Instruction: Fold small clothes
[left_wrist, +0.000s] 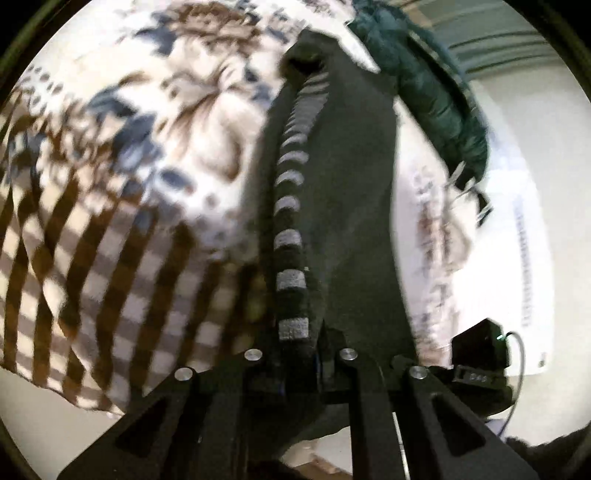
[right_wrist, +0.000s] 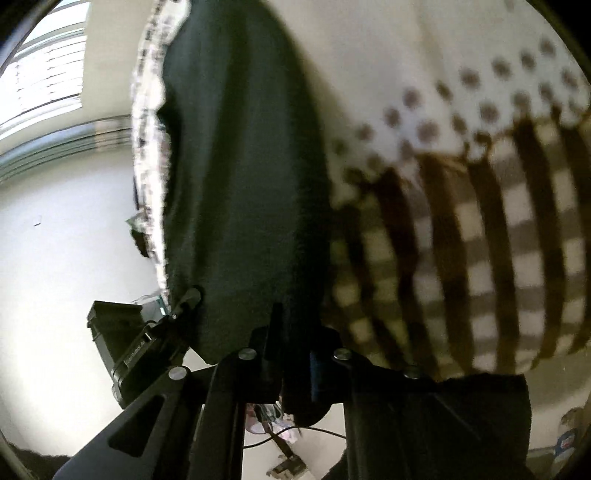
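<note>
Both grippers lifting the dark garment (left_wrist: 332, 184) off the bedspread (left_wrist: 110, 184).
Left gripper (left_wrist: 299, 354) and right gripper (right_wrist: 291, 354) are clamped on its edge; raise them level, keeping cloth taut above the bedspread.

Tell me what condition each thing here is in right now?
Dark garment with grey-striped edge: lifted, stretched between both grippers.
Left gripper: shut on the garment's striped edge.
Right gripper: shut on the garment's plain edge.
Floral and checked bedspread: spread out, rumpled.
Dark green padded jacket: lying crumpled on the bedspread.
</note>
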